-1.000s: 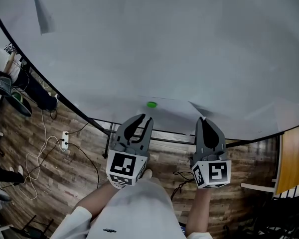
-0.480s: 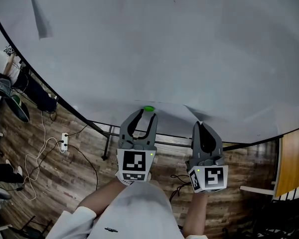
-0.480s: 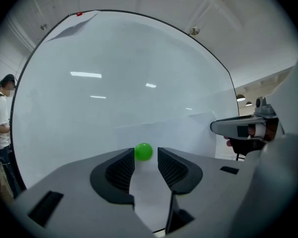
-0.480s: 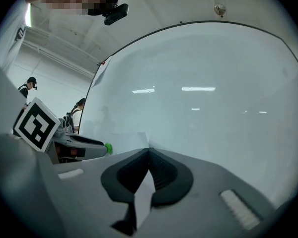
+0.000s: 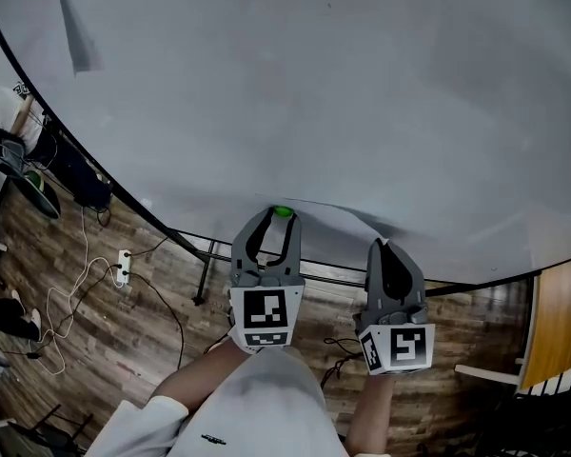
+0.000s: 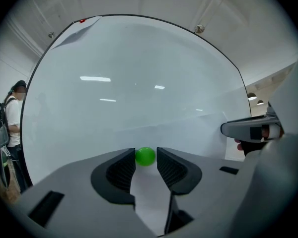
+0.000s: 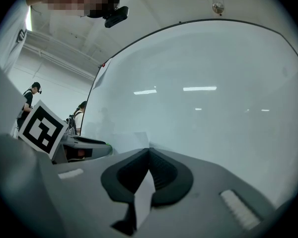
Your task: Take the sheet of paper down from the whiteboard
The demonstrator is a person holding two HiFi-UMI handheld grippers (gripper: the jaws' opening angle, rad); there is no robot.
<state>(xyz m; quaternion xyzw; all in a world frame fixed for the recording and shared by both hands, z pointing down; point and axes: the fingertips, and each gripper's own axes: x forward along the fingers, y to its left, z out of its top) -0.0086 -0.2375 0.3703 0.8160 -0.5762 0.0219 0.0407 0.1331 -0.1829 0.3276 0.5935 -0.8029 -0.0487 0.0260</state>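
Note:
A white sheet of paper hangs low on the whiteboard, pinned at its top left by a round green magnet. My left gripper points level at the board. Its jaws are closing, with the green magnet between the fingertips and a thin gap still showing on either side. My right gripper is shut on the paper's right corner, which is peeled off the board. In the right gripper view a strip of the paper runs between the shut pads.
Another sheet is stuck at the board's upper left. Below the board are its stand's bars, a wooden floor with white cables and a power strip. A person is at the far left, wooden furniture at the right.
The left gripper's jaws have spread wide and it has swung to the right, up to the green magnet, which now sits between its fingertips. The right gripper has kept still on the corner.

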